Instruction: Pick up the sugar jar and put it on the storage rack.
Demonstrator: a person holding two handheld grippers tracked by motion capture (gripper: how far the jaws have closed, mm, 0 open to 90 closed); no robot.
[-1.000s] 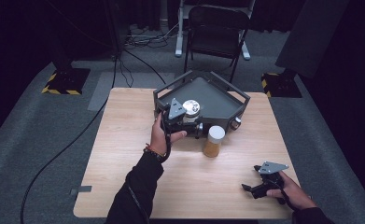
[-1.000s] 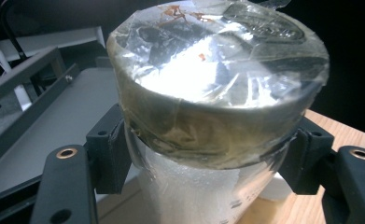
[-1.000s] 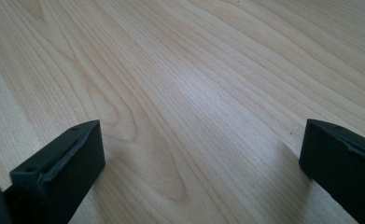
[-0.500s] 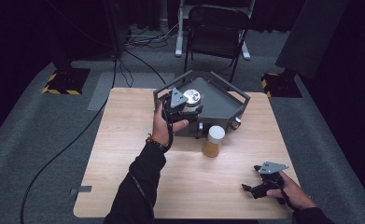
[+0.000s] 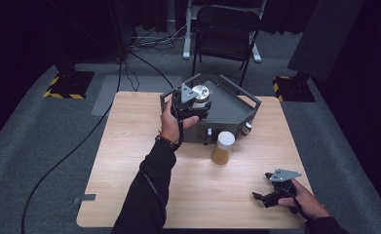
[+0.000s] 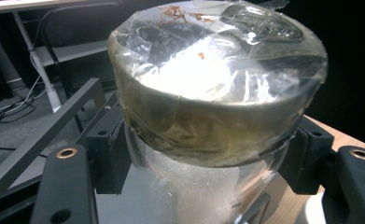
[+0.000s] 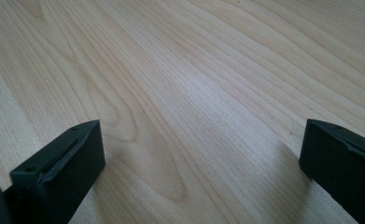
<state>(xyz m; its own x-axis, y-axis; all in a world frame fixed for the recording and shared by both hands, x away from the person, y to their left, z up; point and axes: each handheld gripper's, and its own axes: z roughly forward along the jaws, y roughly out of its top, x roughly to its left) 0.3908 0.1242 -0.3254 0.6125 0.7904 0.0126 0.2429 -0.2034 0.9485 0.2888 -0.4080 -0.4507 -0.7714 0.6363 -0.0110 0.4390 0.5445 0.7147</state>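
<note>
My left gripper [image 5: 194, 101] [image 6: 208, 161] is shut on a clear jar [image 6: 217, 93] with a flat metal lid [image 5: 200, 91], the whole wrapped in glossy clear film. The black jaws clamp the jar just under the lid, one on each side. I hold it above the left part of a grey angular stand [image 5: 232, 111] at the back of the wooden table [image 5: 129, 165]. My right gripper [image 5: 259, 197] [image 7: 199, 163] rests low over the table's front right corner, open, with bare wood between its jaws.
A second jar [image 5: 223, 147] with a white lid and amber contents stands on the table just in front of the stand. A folding chair [image 5: 227, 29], cables and floor stands lie beyond the table's far edge.
My left gripper has carried the jar away from me and slightly up, from the stand's front left edge to over its top. The right gripper has kept still.
</note>
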